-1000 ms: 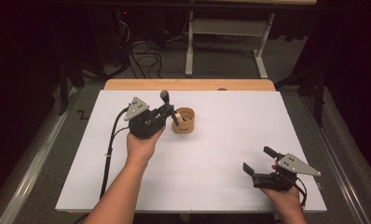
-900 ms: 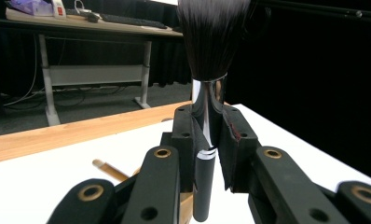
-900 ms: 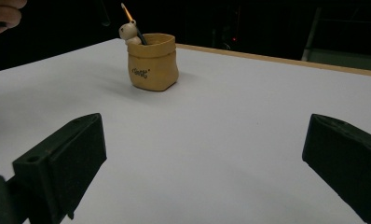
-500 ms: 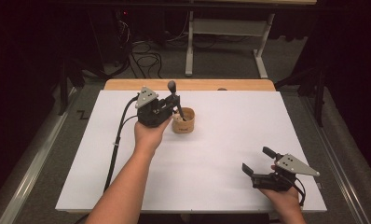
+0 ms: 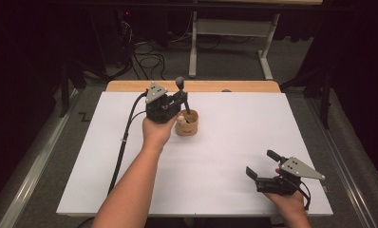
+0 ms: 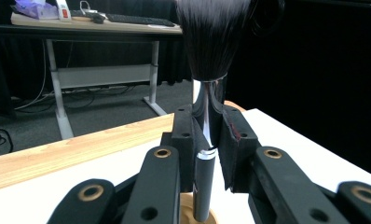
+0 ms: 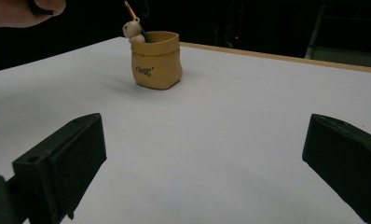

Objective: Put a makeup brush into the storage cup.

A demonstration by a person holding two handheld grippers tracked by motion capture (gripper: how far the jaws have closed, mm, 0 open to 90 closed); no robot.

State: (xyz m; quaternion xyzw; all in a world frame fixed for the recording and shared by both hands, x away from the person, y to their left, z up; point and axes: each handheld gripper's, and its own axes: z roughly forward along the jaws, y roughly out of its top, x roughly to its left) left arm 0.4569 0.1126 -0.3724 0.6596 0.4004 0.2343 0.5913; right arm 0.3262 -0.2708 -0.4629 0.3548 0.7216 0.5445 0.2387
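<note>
My left gripper (image 5: 181,100) is shut on a make-up brush (image 5: 179,83) with a black bristle head and a silver-and-black handle. The brush stands nearly upright, bristles up, and its lower end dips into a small tan sack-shaped pot (image 5: 187,125). In the left gripper view the pads clamp the brush handle (image 6: 205,140) just below the bristles (image 6: 212,37), with the pot rim (image 6: 187,205) beneath. A small pale figure (image 7: 133,29) sits on the pot (image 7: 156,59). My right gripper (image 5: 262,164) rests near the front right, its jaws wide apart with nothing between them (image 7: 207,140).
The white table top (image 5: 225,142) ends in a wooden strip (image 5: 192,86) at the far edge. Beyond it stand a desk frame (image 5: 230,28) and floor cables (image 5: 149,59). The left gripper's cable (image 5: 123,142) trails over the table's left half.
My left hand has carried the brush toward the far right, over the pot, and tipped it more upright. The right gripper has not moved.
</note>
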